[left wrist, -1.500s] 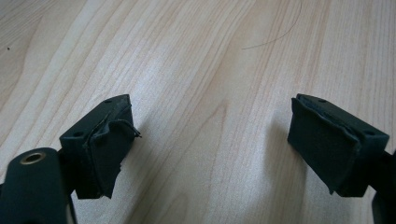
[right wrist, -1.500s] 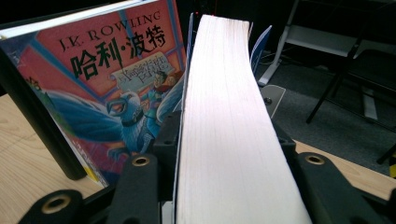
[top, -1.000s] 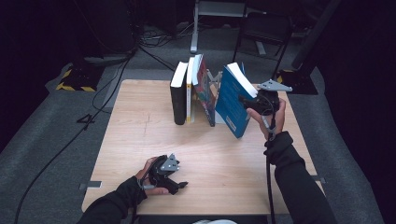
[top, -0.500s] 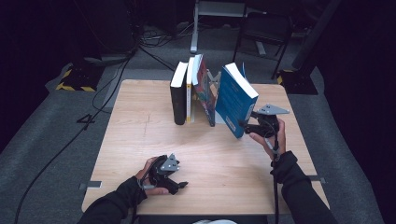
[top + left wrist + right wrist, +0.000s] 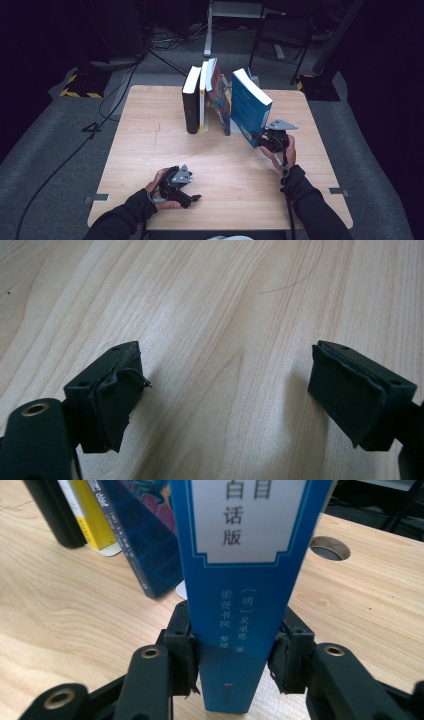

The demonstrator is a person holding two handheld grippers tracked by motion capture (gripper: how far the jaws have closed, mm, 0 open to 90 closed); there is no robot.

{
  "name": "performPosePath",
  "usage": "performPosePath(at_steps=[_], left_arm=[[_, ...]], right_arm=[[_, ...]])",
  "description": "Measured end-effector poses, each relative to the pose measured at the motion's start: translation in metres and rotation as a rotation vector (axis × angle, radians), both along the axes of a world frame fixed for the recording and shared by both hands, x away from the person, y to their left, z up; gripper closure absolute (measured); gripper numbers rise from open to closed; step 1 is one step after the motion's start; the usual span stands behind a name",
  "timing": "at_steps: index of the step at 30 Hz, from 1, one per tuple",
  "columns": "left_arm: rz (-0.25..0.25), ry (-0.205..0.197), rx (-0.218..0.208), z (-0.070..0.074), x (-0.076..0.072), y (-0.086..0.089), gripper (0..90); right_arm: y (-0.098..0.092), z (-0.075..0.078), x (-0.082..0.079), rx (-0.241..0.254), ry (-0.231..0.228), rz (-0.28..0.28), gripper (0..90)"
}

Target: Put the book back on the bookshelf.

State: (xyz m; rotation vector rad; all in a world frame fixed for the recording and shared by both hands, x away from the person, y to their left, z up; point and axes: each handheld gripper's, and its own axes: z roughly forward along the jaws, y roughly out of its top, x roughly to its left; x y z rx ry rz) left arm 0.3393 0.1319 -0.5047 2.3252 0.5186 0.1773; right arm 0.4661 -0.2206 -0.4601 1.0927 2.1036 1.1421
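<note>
From above, my right gripper (image 5: pixel 264 140) sits near the right side of the counter (image 5: pixel 150 150), its jaws clamped on the lower end of a blue book (image 5: pixel 247 106). The blue book stands tilted, its top leaning away to the left toward the row of books in the middle of the counter, its bottom corner down at the counter by my gripper. That row holds a black book (image 5: pixel 190 102), a yellow book (image 5: pixel 202 97) touching it, and a patterned book (image 5: pixel 219 97) leaning against them. The blue book stands just beside the patterned one, with a gap between them at the base. My left gripper (image 5: pixel 192 198) rests low near the front edge of the counter, well apart from the books.

Along my left gripper (image 5: pixel 225 400), the two jaws stand wide apart over bare wood, with nothing between them.

Along my right gripper (image 5: pixel 232 670), the jaws have just been closing, and their pads now press on both sides of the blue book's spine (image 5: pixel 245 580), near its bottom end. White label and printed characters run up the spine. Behind it to the left stand the patterned book (image 5: pixel 145 550), the yellow book (image 5: pixel 92 515) and the black book (image 5: pixel 55 510).
</note>
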Motion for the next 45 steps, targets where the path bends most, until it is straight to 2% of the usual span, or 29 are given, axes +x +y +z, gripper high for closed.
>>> performPosePath(at_steps=[5,11,20,23,29,37,42,45], left_arm=[[-0.004,-0.001,0.001,0.000,0.001,0.000,14.7],[-0.004,-0.001,0.001,0.000,0.001,0.000,14.8],[-0.008,-0.003,0.005,0.000,0.001,0.000,14.8],[-0.007,-0.003,0.005,0.000,0.001,0.000,14.8],[-0.007,-0.003,0.005,0.000,0.001,0.000,14.8],[-0.008,-0.003,0.005,0.000,0.001,0.000,14.8],[-0.007,-0.004,0.004,0.000,0.001,0.000,14.8],[-0.007,-0.004,0.005,0.000,0.001,0.000,14.8]], right_arm=[[0.007,-0.001,0.004,0.010,-0.011,-0.048,60.4],[0.014,-0.001,0.014,0.045,0.013,-0.108,60.5],[0.027,-0.001,0.025,0.066,0.017,-0.162,60.4],[0.030,-0.001,0.030,0.078,0.019,-0.172,60.2],[0.040,0.000,0.032,0.073,0.019,-0.187,59.0],[0.040,0.000,0.034,0.073,0.022,-0.182,58.3],[0.034,0.001,0.035,0.045,0.023,-0.160,58.1],[0.030,0.004,0.033,0.018,0.017,-0.164,54.3]])
